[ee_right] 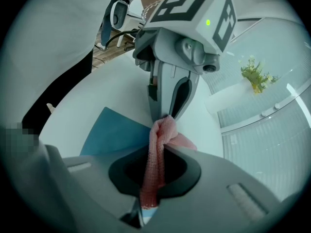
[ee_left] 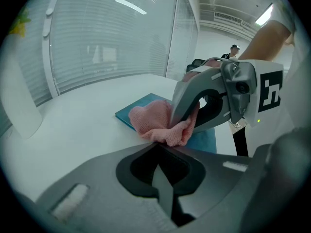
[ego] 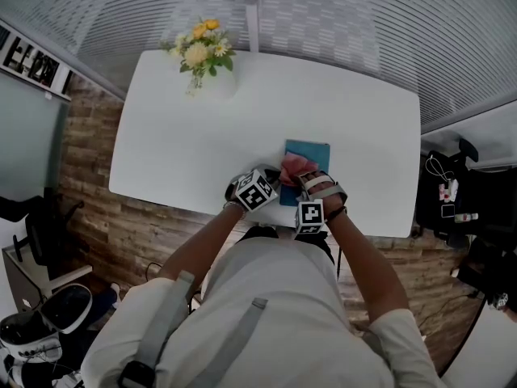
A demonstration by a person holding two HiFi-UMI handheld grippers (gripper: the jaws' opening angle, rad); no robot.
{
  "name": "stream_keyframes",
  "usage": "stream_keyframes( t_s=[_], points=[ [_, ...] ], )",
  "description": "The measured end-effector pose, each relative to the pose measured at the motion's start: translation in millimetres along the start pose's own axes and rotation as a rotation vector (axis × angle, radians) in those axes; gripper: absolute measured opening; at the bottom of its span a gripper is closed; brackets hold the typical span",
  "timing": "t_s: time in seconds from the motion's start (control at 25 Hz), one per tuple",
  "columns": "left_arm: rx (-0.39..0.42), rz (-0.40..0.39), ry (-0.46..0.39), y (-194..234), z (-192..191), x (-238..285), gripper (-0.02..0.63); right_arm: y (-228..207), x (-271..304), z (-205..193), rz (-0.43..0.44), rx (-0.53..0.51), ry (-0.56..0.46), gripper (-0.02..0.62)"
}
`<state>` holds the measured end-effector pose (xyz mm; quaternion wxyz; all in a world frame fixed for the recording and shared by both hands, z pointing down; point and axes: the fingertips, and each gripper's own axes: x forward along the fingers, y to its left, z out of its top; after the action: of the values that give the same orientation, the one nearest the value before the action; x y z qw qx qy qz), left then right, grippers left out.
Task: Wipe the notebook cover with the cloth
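You held the pink cloth [ee_left: 155, 123] with both tools at once. Your left gripper [ee_left: 157, 145] had its jaws pressed together, nipping the near edge of the cloth at their very tips. Your right gripper [ee_right: 155, 149] was clamped on the cloth too, with a strip of it running down between its jaws. The two grippers faced each other closely over the teal notebook [ego: 313, 153], and the bunched cloth rested on the cover at the end nearest you. The notebook lay flat on the white table [ego: 186, 128], close to the edge on your side and a little to your right. A vase of yellow and white flowers [ego: 203, 55] stood well apart, at the far left of the table.
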<state>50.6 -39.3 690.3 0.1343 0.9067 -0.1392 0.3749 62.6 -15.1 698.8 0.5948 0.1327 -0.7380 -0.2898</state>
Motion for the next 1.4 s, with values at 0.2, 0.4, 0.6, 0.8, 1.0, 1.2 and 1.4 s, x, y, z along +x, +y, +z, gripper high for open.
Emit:
stream_keyframes(
  t_s=[0.2,0.4,0.6,0.8,1.0,1.2,1.4],
  points=[
    [-0.002,0.0,0.006,2,-1,1,0.0,3,-4,7,0.012,0.024,-0.031,0.006],
    [0.0,-0.002,0.007,2,-1,1,0.0,11,-6,12,0.036,0.047,-0.054,0.006],
    [0.001,0.001,0.007,-1,-1,0,0.0,13,-12,13,0.028,0.043,-0.058,0.006],
    [0.0,-0.002,0.002,1,0,0,0.0,11,-13,12,0.012,0.039,-0.042,0.006],
    [-0.006,0.0,-0.003,3,-1,1,0.0,20,-13,15,0.026,0.043,-0.06,0.006],
    [-0.011,0.001,-0.001,3,-1,0,0.0,24,-17,19,0.037,0.053,-0.071,0.006],
    [-0.008,0.001,-0.004,2,0,-1,0.0,27,-21,21,0.039,0.072,-0.079,0.006]
  ],
)
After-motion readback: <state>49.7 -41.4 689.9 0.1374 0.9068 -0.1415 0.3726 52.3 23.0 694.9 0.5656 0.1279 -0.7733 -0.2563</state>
